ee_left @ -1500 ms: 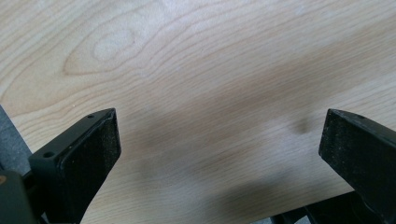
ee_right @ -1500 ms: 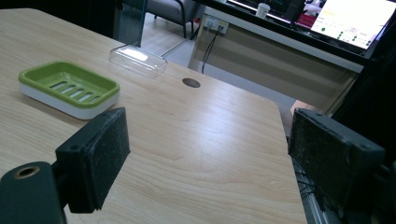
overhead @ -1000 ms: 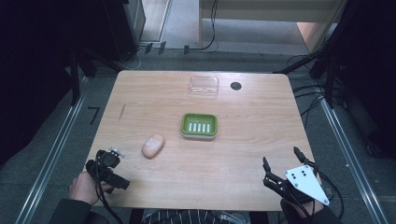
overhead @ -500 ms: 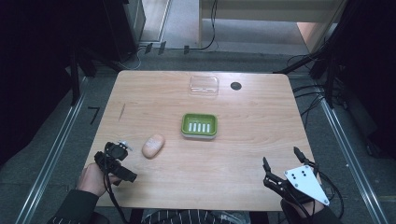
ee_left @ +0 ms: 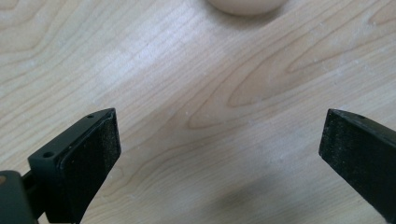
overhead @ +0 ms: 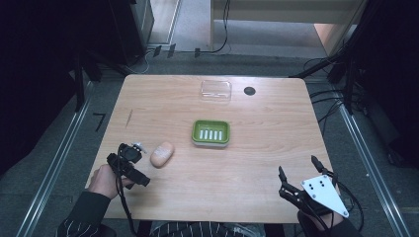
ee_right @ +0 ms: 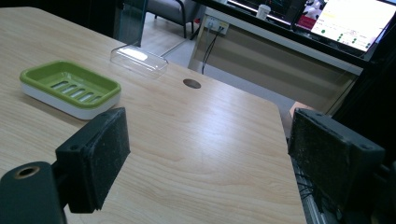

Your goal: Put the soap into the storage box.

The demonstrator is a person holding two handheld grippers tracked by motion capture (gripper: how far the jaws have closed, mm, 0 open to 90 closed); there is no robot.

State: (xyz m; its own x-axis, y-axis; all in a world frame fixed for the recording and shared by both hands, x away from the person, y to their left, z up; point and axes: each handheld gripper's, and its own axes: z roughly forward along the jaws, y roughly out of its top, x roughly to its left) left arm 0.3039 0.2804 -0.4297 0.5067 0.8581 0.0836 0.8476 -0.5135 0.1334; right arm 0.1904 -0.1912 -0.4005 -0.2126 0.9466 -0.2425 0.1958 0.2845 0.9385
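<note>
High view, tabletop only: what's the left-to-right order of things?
left gripper → soap bar → green soap dish → round hole in the table → right gripper

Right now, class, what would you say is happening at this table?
A person holds tongs in each hand. The left tongs, jaws wide open, sit just beside a pale bar of soap without touching it. The right tongs hover open at the near right corner, holding nothing. A green soap dish waits mid-table, with a clear lid farther back.
</note>
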